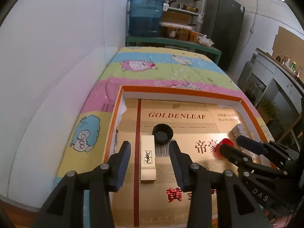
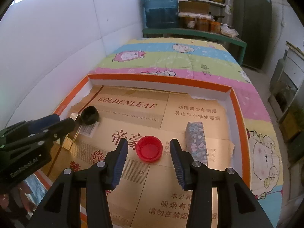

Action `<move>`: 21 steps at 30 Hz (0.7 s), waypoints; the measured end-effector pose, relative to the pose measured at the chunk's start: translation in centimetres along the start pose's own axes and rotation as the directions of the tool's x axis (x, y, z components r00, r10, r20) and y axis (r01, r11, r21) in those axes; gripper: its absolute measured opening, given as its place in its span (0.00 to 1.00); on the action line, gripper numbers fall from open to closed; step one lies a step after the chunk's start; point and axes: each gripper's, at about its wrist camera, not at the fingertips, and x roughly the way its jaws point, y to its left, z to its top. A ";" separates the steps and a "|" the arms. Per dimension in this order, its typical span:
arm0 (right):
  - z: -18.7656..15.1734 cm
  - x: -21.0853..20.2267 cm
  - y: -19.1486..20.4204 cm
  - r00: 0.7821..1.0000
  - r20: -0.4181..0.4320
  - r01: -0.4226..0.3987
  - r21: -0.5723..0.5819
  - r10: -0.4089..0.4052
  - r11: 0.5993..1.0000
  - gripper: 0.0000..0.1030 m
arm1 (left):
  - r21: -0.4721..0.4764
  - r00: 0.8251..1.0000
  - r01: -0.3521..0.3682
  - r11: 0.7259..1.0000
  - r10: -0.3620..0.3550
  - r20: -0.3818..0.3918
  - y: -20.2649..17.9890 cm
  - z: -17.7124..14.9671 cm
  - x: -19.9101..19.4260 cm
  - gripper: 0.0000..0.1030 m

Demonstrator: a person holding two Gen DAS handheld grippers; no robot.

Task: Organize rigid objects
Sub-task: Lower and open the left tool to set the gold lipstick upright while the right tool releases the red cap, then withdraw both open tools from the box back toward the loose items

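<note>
A shallow orange-rimmed box (image 1: 180,90) (image 2: 157,78) lined with gold cardboard lies on a bed. A gold lipstick tube (image 1: 148,159) (image 2: 68,139) lies flat between the fingers of my left gripper (image 1: 150,145) (image 2: 66,118), which is open with its pads clear of the tube. Just beyond the tube sits a black cap (image 1: 162,133) (image 2: 89,115). My right gripper (image 2: 148,142) (image 1: 231,142) is open around a red bottle cap (image 2: 149,149) (image 1: 226,144), pads apart from it. A patterned grey block (image 2: 196,142) (image 1: 238,131) lies right of the cap.
The box rests on a striped cartoon blanket (image 1: 171,68) (image 2: 180,60). A white wall (image 1: 57,66) runs along the left. Beyond the bed a green bench holds a blue water jug (image 1: 145,13) (image 2: 160,5) and jars. A dark cabinet (image 1: 224,24) and a counter stand at the right.
</note>
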 end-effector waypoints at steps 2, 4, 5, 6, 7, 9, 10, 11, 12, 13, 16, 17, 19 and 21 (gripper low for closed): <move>0.0 -0.4 0.0 1.000 0.005 0.004 0.001 -0.004 1.000 0.46 | 0.009 1.000 -0.007 1.000 0.007 0.009 0.0 0.1 -0.4 0.41; 0.0 -0.9 0.1 1.000 0.011 0.010 0.002 -0.010 1.000 0.46 | 0.021 1.000 -0.014 1.000 0.014 0.017 0.1 0.2 -1.0 0.41; -0.1 -1.2 0.1 1.000 0.013 0.012 0.003 -0.012 1.000 0.46 | 0.024 1.000 -0.017 1.000 0.017 0.019 0.1 0.1 -1.2 0.41; -0.1 -1.5 0.2 1.000 0.016 0.017 0.003 -0.017 1.000 0.46 | 0.027 0.999 -0.027 0.999 0.026 0.022 0.1 0.1 -1.4 0.41; -0.1 -1.8 0.2 1.000 0.018 0.021 0.003 -0.021 1.000 0.46 | 0.032 0.999 -0.047 0.998 0.046 0.027 0.0 0.0 -1.8 0.41; -0.3 -2.4 0.2 0.999 0.023 0.030 0.004 -0.030 1.000 0.46 | 0.043 0.998 -0.052 0.998 0.050 0.037 -0.1 -0.2 -2.3 0.41; -0.4 -2.7 0.2 0.999 0.025 0.034 0.006 -0.034 0.999 0.46 | 0.044 0.999 -0.037 0.998 0.035 0.039 -0.1 -0.2 -2.6 0.41; -0.5 -3.1 0.2 0.999 0.030 0.038 0.008 -0.038 0.999 0.46 | 0.042 0.999 -0.023 0.999 0.021 0.039 0.0 -0.4 -2.8 0.41; -0.6 -3.5 0.3 0.999 0.034 0.040 0.009 -0.040 0.999 0.46 | 0.037 0.999 -0.003 0.999 0.002 0.038 0.0 -0.5 -3.0 0.41; -0.7 -3.8 0.3 0.998 0.037 0.043 0.009 -0.043 0.999 0.46 | 0.034 0.999 0.012 0.999 -0.014 0.039 0.1 -0.7 -3.2 0.41; -1.1 -5.1 0.3 0.997 0.053 0.056 0.017 -0.057 0.998 0.46 | 0.040 0.999 0.013 0.999 -0.015 0.038 -0.1 -1.3 -3.8 0.41; -1.2 -5.5 0.3 0.996 0.058 0.060 0.022 -0.062 0.998 0.46 | 0.037 0.999 0.020 0.999 -0.021 0.039 -0.1 -1.4 -4.0 0.41; -1.5 -6.2 0.3 0.995 0.066 0.067 0.034 -0.069 0.997 0.46 | 0.032 0.998 0.025 0.999 -0.027 0.049 -0.1 -1.7 -4.6 0.41; -1.8 -7.0 0.4 0.994 0.074 0.079 0.044 -0.082 0.996 0.46 | 0.030 0.998 0.022 0.999 -0.024 0.054 -0.3 -2.0 -5.1 0.41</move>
